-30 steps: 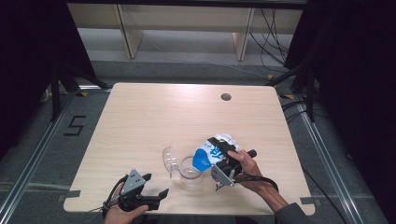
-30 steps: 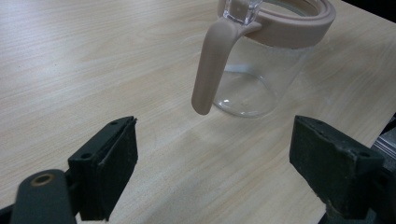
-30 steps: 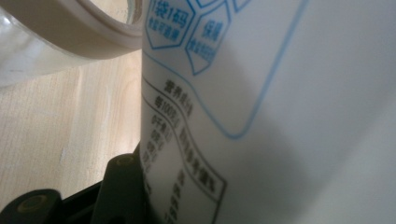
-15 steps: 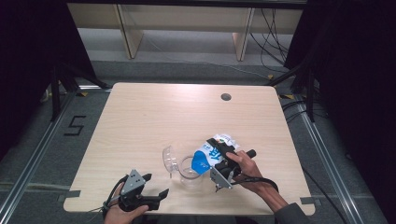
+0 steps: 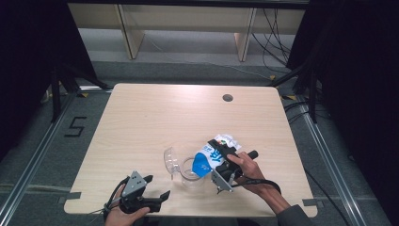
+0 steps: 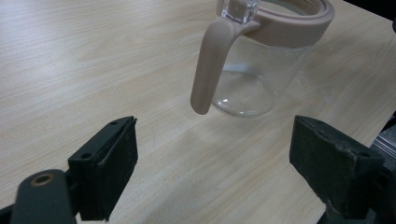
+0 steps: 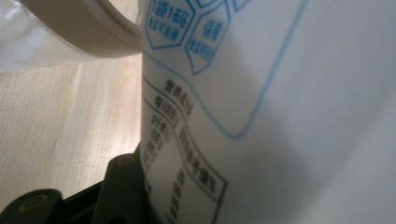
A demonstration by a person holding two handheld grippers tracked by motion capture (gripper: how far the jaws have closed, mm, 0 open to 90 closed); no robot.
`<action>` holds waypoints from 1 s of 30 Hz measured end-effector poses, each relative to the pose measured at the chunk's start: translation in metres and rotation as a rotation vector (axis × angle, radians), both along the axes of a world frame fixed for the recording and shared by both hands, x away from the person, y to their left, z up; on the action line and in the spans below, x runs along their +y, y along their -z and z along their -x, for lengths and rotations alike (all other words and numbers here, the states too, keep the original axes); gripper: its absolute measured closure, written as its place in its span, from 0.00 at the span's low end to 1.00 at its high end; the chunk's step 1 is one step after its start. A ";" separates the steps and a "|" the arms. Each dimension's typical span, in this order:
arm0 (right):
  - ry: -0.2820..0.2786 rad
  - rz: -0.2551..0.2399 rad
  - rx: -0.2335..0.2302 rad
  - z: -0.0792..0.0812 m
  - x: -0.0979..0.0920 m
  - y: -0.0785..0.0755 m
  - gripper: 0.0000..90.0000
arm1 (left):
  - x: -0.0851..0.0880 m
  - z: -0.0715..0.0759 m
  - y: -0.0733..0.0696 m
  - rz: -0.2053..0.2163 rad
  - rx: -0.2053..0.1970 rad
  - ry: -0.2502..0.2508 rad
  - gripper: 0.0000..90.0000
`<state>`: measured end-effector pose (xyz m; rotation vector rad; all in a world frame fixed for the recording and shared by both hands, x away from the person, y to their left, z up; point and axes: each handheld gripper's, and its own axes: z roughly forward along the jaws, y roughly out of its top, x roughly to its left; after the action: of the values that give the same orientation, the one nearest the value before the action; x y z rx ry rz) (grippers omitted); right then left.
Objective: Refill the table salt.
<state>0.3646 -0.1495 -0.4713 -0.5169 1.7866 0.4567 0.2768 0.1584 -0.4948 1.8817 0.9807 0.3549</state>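
The right gripper (image 5: 221, 157) clamps a pouch (image 5: 214, 153) over a jug (image 5: 190, 169) near the table's (image 5: 155, 117) front edge. The left gripper (image 5: 155, 188) rests agape at the front-left corner. Grey floor (image 5: 188, 70) surrounds the table.

lab: black curtains (image 5: 28, 56), floor rails (image 5: 33, 160), cables (image 5: 273, 28)

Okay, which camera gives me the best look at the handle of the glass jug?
The left gripper view: the jug's pinkish handle sits close and sharp, curving down from the rim band with its lower end free. The high view shows the jug small, its handle hard to make out. The right gripper view shows a bit of rim beside the white pouch.
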 end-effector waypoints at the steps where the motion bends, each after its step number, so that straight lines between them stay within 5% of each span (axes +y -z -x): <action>1: 0.030 -0.026 0.039 0.002 -0.001 0.004 0.56 | 0.000 0.000 0.000 0.000 0.000 0.000 0.17; 3: 0.001 -0.036 0.013 0.000 0.000 0.005 0.56 | 0.000 0.000 0.000 0.000 0.000 0.000 0.17; 4: 0.036 -0.026 0.027 0.003 0.000 0.006 0.56 | 0.000 0.000 0.000 0.001 0.000 0.001 0.17; 6: -0.006 0.019 -0.002 0.001 0.002 0.002 0.56 | 0.000 0.000 0.000 0.002 -0.002 0.001 0.17; 8: -0.005 0.018 -0.007 0.001 0.002 0.002 0.56 | 0.000 0.000 0.000 0.000 -0.002 0.001 0.17; 9: 0.031 -0.033 0.034 0.003 0.001 0.007 0.56 | -0.001 0.000 0.001 0.002 0.000 0.000 0.17; 10: 0.024 -0.035 0.025 0.003 0.001 0.007 0.56 | -0.001 0.000 0.001 0.003 -0.001 -0.001 0.17; 14: -0.011 0.024 -0.010 0.002 0.003 0.002 0.56 | 0.000 -0.001 0.000 -0.015 -0.012 0.015 0.17; 18: -0.023 0.023 -0.043 0.001 0.004 0.002 0.56 | 0.000 0.000 0.001 0.003 0.001 0.001 0.17; 20: 0.015 -0.008 -0.009 0.003 0.003 0.007 0.56 | -0.001 0.000 0.001 0.003 0.001 0.001 0.17; 30: -0.023 0.029 -0.061 0.001 0.004 0.003 0.57 | -0.001 0.000 0.001 0.002 0.002 -0.002 0.17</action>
<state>0.3632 -0.1456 -0.4743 -0.5666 1.7326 0.4271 0.2767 0.1573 -0.4958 1.8799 0.9841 0.3539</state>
